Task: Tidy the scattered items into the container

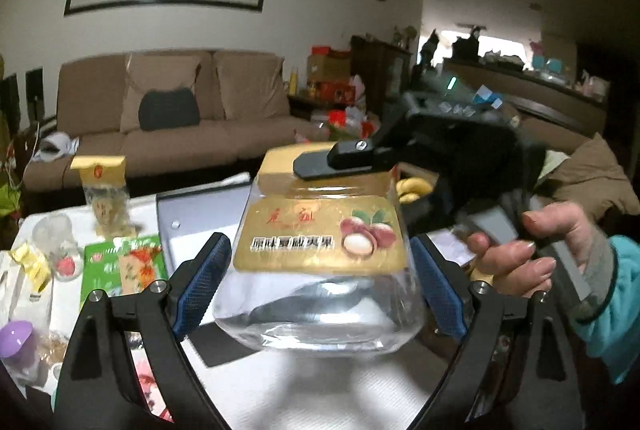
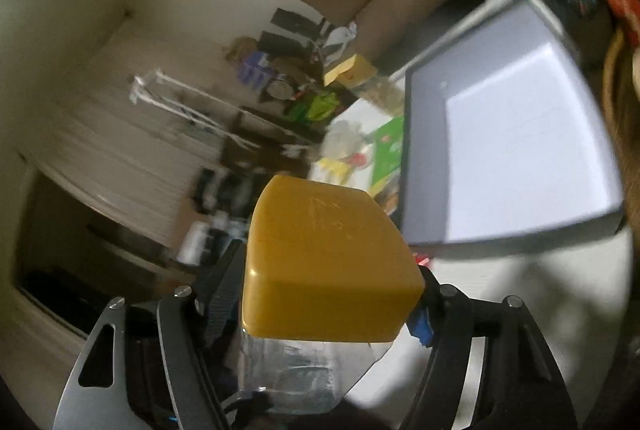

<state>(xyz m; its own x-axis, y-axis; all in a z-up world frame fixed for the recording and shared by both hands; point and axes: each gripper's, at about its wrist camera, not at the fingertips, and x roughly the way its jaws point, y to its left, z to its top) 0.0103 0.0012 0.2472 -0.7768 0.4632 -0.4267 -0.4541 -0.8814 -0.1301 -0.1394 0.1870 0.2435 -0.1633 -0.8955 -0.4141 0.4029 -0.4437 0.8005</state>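
A clear plastic jar (image 1: pixel 320 262) with a gold label and a yellow lid (image 2: pixel 328 262) hangs in the air above the table. My left gripper (image 1: pixel 320 282) has its blue pads on both sides of the jar's lower body. My right gripper (image 2: pixel 320 294) is shut on the lid; one of its fingers (image 1: pixel 340 160) shows across the lid in the left wrist view. The grey container (image 2: pixel 516 142) stands open behind the jar, and I see nothing inside it; it also shows in the left wrist view (image 1: pixel 192 214).
On the white table, left of the container, lie a green snack packet (image 1: pixel 120 262), a gold-topped bag (image 1: pixel 106 198), yellow wrappers (image 1: pixel 32 266), a purple cup (image 1: pixel 18 342) and a clear cup (image 1: pixel 56 242). Bananas (image 1: pixel 414 186) lie behind the jar. A sofa stands behind the table.
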